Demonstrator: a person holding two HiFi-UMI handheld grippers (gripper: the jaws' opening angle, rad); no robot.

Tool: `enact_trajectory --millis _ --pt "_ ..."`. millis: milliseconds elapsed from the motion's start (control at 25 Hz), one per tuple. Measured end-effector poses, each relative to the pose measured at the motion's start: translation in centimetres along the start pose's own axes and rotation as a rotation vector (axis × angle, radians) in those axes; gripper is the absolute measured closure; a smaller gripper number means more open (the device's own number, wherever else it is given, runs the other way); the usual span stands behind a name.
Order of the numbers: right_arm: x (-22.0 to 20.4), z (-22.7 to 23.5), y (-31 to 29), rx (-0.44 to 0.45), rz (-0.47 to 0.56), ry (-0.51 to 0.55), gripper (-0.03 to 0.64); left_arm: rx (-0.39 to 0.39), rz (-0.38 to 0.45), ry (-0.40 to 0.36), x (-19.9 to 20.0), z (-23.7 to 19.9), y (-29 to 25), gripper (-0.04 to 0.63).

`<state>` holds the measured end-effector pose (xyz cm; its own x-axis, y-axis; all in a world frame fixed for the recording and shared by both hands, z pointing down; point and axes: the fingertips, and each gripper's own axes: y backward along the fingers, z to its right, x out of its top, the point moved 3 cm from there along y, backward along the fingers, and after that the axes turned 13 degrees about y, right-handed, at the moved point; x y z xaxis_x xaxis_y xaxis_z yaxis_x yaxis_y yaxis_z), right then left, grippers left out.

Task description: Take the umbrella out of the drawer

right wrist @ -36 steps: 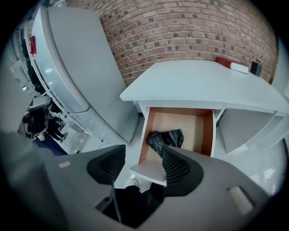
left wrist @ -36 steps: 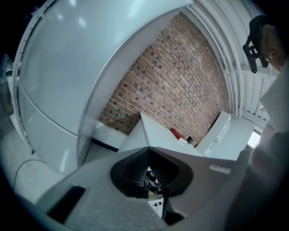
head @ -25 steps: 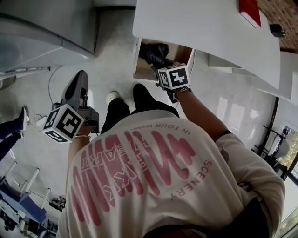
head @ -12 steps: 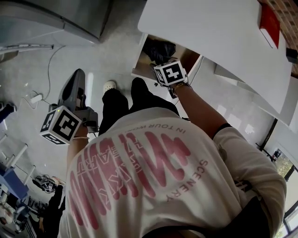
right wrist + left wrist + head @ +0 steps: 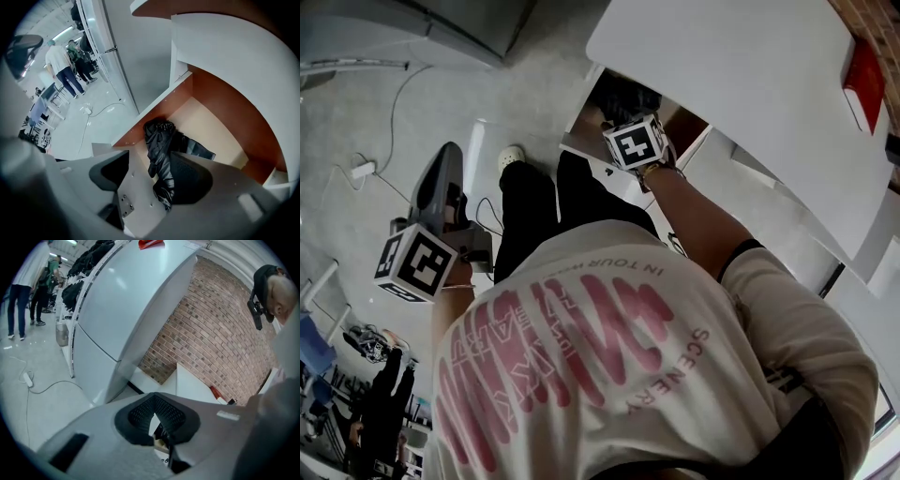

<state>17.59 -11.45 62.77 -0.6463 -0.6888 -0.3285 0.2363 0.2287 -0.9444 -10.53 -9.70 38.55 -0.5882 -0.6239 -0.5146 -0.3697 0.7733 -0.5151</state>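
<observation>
A black folded umbrella (image 5: pixel 159 140) lies in the open wooden drawer (image 5: pixel 206 117) under the white desk. In the head view the umbrella (image 5: pixel 617 94) shows as a dark heap just beyond my right gripper's marker cube (image 5: pixel 635 142). My right gripper (image 5: pixel 147 164) points steeply down over the drawer's white front edge. Its jaws are opening; the umbrella shows in the gap close to the right pad, and neither pad presses on it. My left gripper (image 5: pixel 447 159) hangs at the person's left side over the floor, its pads (image 5: pixel 154 404) together with nothing in them.
The white desk top (image 5: pixel 741 84) overhangs the drawer and carries a red book (image 5: pixel 864 70). The person's legs and a white shoe (image 5: pixel 511 155) stand in front of the drawer. A cable and power strip (image 5: pixel 364 170) lie on the floor. People (image 5: pixel 61 65) stand far off.
My right gripper has sunk toward the drawer and rolled, and its cube now sits closer to the umbrella. The left gripper has dropped a little at the person's side.
</observation>
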Motion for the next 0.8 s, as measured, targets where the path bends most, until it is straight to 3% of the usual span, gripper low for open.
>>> enact_trajectory --millis 360,800 --pt "1.3 0.8 -2.9 -0.030 -0.022 0.032 0.304 0.044 -0.015 0.038 -1.0 -1.9 0.0 0.591" --pt "1.3 1.3 -4.8 -0.054 -0.053 0.044 0.275 0.058 -0.015 0.017 -0.3 -2.5 -1.0 0.591"
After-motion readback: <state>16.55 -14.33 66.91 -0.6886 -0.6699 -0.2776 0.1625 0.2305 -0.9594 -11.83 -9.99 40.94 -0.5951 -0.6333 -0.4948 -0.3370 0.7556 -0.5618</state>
